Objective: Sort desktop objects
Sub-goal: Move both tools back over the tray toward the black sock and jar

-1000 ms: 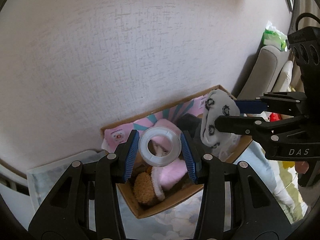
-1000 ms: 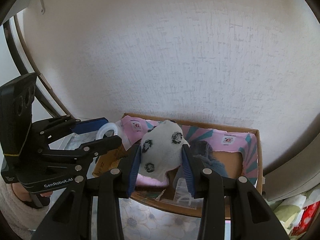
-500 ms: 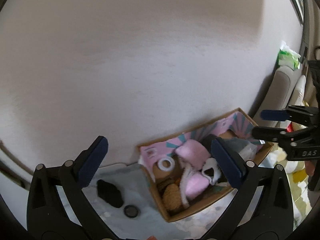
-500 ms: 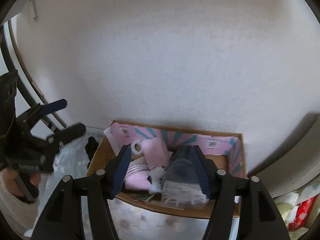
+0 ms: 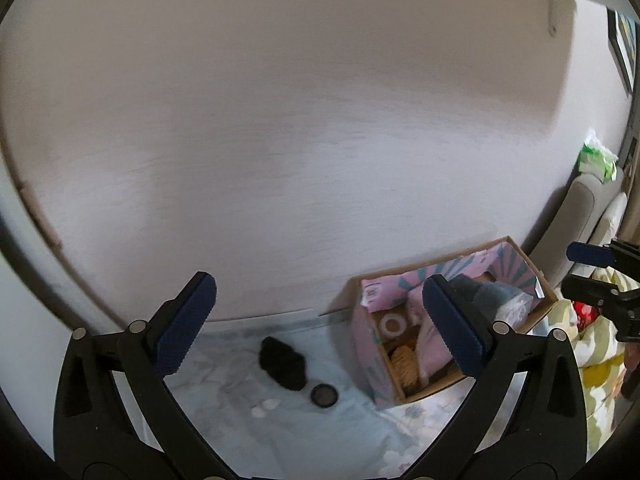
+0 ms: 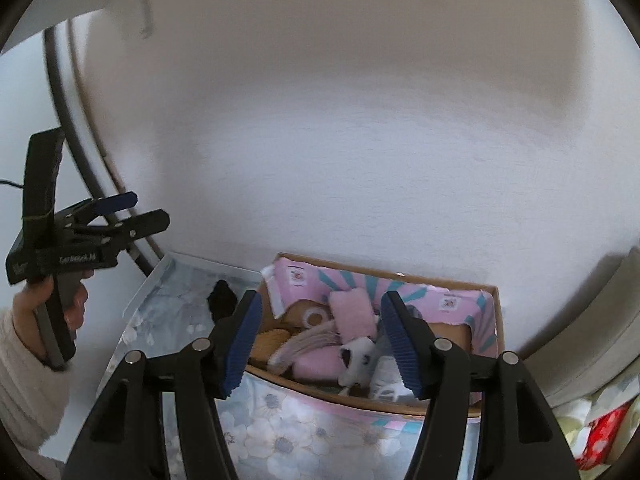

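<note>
A cardboard box (image 5: 544, 294) (image 6: 490, 292) with pink lining stands against the wall. In it lie a clear tape roll (image 5: 393, 323) (image 6: 316, 315), a white spotted sock (image 6: 358, 358), pink fluffy items (image 6: 352, 310) and a tan plush (image 5: 404, 364). My left gripper (image 5: 320, 324) is open and empty, held high above the table left of the box; it also shows in the right wrist view (image 6: 134, 210). My right gripper (image 6: 322, 344) is open and empty above the box's front; it shows at the right edge of the left wrist view (image 5: 582, 270).
On the floral tablecloth (image 5: 224, 384) (image 6: 280, 440) left of the box lie a black cloth lump (image 5: 282, 362) (image 6: 222, 300), a small dark round lid (image 5: 323, 395) and two small white pieces (image 5: 265, 407). A white wall is behind. A sofa (image 5: 588, 204) stands right.
Both grippers opened: the tape roll and the spotted sock dropped into the box. Both grippers then pulled up and back, the left one moving left.
</note>
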Demonstrator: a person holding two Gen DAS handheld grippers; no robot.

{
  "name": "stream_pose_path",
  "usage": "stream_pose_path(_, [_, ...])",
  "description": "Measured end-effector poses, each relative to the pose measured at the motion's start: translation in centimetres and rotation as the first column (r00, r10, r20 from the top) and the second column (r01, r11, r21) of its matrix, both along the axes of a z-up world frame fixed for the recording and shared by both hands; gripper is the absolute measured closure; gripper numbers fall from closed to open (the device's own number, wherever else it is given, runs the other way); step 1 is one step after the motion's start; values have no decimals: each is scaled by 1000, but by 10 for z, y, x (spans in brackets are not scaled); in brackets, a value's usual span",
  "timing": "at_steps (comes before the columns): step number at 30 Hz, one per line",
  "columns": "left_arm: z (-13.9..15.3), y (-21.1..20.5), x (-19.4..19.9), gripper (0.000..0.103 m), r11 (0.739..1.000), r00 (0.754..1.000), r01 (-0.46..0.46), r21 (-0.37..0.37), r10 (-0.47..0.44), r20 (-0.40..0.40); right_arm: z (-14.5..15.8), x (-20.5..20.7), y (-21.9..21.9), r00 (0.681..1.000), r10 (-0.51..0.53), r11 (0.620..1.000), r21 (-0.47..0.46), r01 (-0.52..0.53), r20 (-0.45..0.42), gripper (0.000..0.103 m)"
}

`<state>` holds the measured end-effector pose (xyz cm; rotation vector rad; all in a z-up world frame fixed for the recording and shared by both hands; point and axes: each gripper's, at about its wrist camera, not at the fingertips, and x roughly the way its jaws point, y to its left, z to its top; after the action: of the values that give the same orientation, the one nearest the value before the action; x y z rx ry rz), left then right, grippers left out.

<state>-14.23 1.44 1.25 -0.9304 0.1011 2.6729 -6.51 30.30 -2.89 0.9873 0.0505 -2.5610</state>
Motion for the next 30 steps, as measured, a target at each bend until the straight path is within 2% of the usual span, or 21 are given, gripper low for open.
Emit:
stream_pose_path(7, [12,-39,9,0,999,999,-36,-16,35,-34,32,18,-46,999,41,999,27,-40,-24,45])
stream_pose_path(11, [3,-55,1,0,999,999,-40,-12,40,-11,34,24,-79,994,105,994,-10,-105,-10,45])
stream_pose_path(14, [-18,-62,-6,0,1000,999,-21,5,20,28,18,27,-106,992,125,992,-11,-124,18,45])
stream_pose_path(16, [-44,-61,-13,0,1000,998,1,-10,0,63,-8,29,-126,991,115,993,-3,-115,68,45])
stream_pose_path(18, [-77,-58,-22,0,999,994,27,-29,-24,109,-49,35,-144,988,102,995,-1,-102,114,45])
stream_pose_path(20, [-104,-56,-31,0,999,988,47,-24,-43,151,-94,41,-161,981,96,995,12,-100,171,45])
stream_pose_path(23, [-142,-51,-53,2,997,972,75,0,-73,221,-153,56,-181,977,91,993,51,-102,195,45])
stream_pose_path(26, [-167,-47,-73,3,996,966,85,-6,-81,244,-189,56,-191,978,53,996,57,-66,200,45])
stream_pose_path(30, [-194,-40,-88,3,994,960,106,-2,-101,262,-210,39,-200,987,-25,995,99,10,160,45])
